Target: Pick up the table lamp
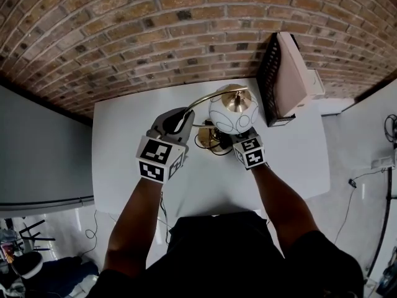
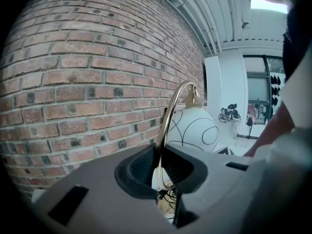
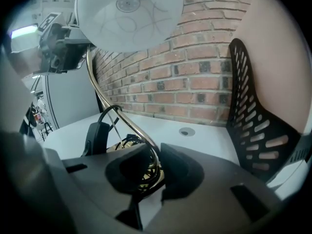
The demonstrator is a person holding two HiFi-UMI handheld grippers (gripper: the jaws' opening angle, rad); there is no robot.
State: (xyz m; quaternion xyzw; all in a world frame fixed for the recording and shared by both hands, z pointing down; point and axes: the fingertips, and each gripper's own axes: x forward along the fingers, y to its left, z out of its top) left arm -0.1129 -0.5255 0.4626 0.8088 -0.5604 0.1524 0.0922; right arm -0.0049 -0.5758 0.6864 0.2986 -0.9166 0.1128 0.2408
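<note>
The table lamp has a white globe shade (image 1: 232, 115) with thin black lines, a curved brass arm (image 2: 170, 111) and a brass base (image 1: 211, 140) wound with black cord. It stands on the white table (image 1: 124, 148). My left gripper (image 1: 184, 118) is shut on the brass arm, which runs up between its pads (image 2: 159, 165) toward the globe (image 2: 195, 130). My right gripper (image 1: 239, 136) sits under the globe (image 3: 129, 13) and is shut on the lower bend of the arm (image 3: 155, 167), just above the base (image 3: 141, 179).
A black mesh rack (image 1: 268, 79) holding a beige board (image 1: 291, 73) stands at the table's right, close to the lamp (image 3: 253, 126). A brick wall (image 1: 124, 36) backs the table. A black plug and cord (image 3: 96, 135) lie by the base.
</note>
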